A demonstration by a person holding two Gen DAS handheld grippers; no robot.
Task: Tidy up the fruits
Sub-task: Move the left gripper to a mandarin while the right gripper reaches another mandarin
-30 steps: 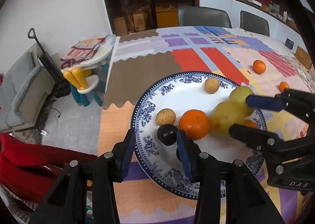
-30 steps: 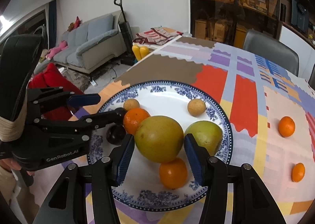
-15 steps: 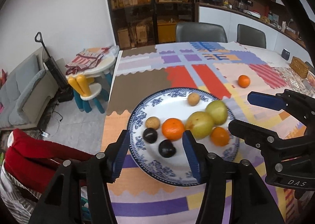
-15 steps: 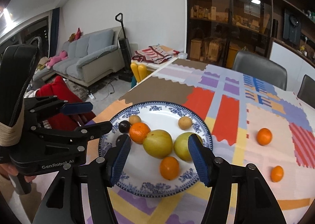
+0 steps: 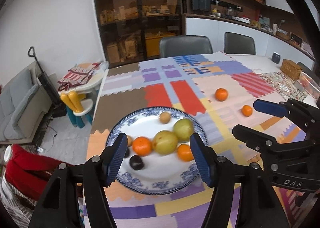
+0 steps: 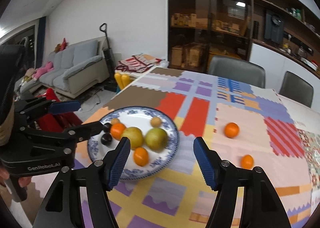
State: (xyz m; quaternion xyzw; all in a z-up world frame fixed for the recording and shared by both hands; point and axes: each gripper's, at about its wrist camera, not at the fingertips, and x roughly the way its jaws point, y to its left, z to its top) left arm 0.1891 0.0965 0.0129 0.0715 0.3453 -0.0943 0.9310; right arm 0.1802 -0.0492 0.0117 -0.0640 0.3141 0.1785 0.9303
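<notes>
A long table (image 5: 128, 95) fills the room's middle, covered by a matte patchwork cloth (image 6: 238, 148) of brown, red, lilac, pink and yellow blocks with scalloped seams. Behind it stand dark glass-fronted shelves (image 5: 138, 19), two grey padded chairs (image 5: 186, 45) and white walls; a grey sofa (image 6: 76, 69) sits off to the side by an upright vacuum (image 6: 108, 55).

Near the table's near corner lies a round, glossy white plate (image 5: 158, 184) with a blue floral rim. On it are two smooth yellow-green round fruits (image 5: 166, 142) touching side by side, two oranges (image 5: 142, 146), two small tan fruits (image 5: 165, 117) and two dark plums (image 5: 136, 162); all are near-spherical, so no long axis can be told. Motion blur softens them.

Two more oranges (image 6: 231, 130) lie loose on the pink patch, well apart from the plate.

The left gripper (image 5: 158, 154), black with ribbed blue pads, hangs above the plate's near edge, its jaws having just been opening, now moderately wide with nothing gripped. The right gripper (image 6: 161, 158), of the same build, has likewise been opening and stands apart and empty over the plate's right rim.
</notes>
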